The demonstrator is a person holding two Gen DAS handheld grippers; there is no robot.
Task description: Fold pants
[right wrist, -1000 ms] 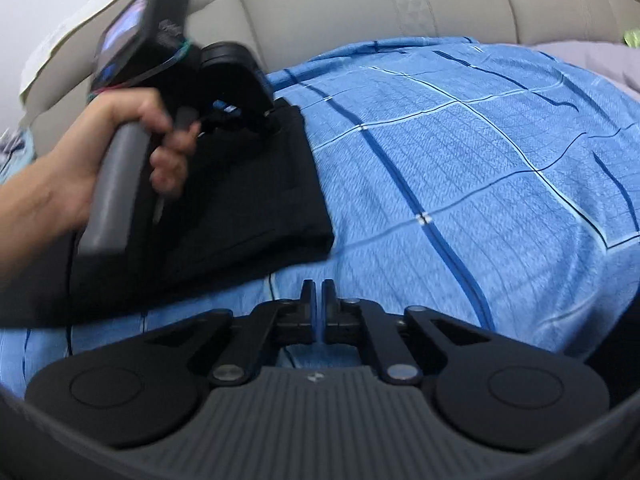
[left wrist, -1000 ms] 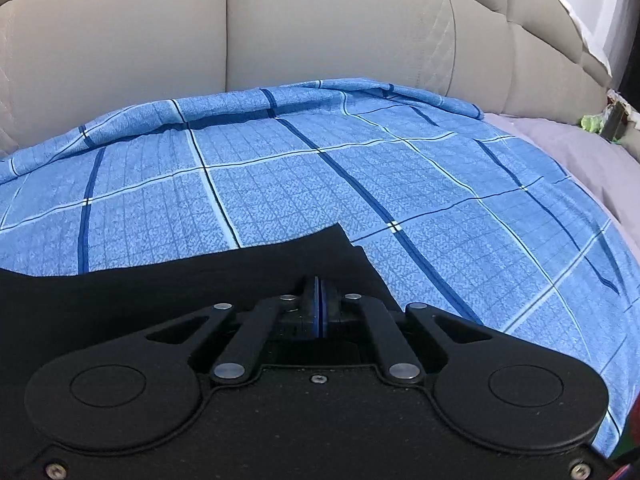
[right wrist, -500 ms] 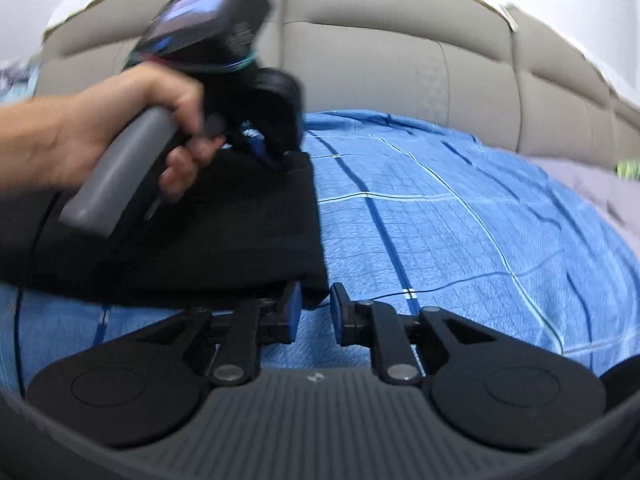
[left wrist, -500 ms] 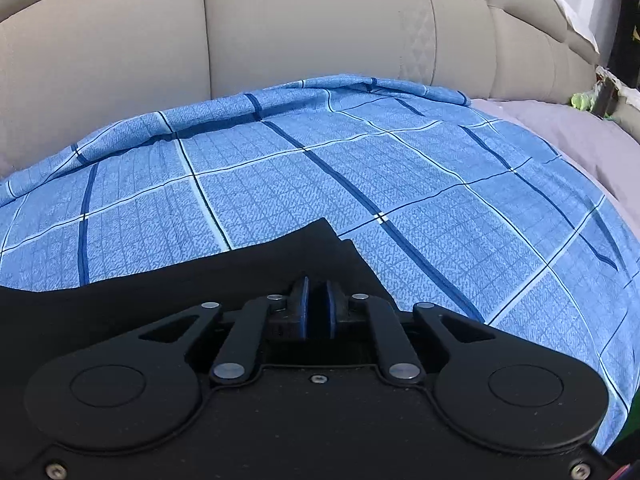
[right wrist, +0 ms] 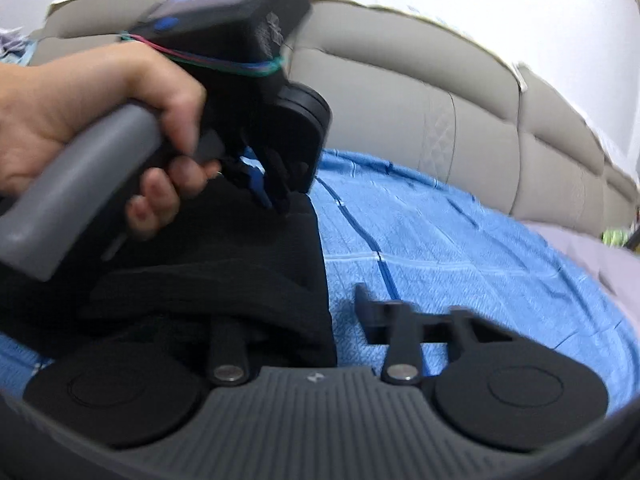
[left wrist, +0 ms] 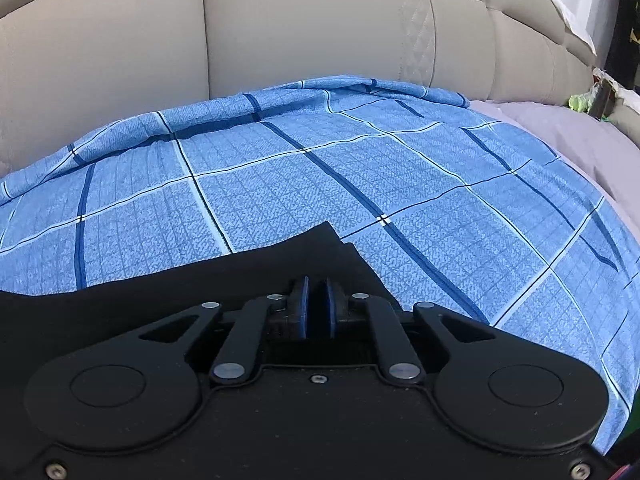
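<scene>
i'm at the gripping step of a fold: the black pants lie already doubled on the blue checked sheet of the bed, near its left side, below the padded headboard. my left gripper is clenched on the far corner of the pants. my right gripper is closing at the near corner; cloth is draped over its left finger, the right finger is bare over the sheet, so i can't tell if it has pinched yet. next, i judge, both corners lift together and carry across evenly, without letting layers slip
</scene>
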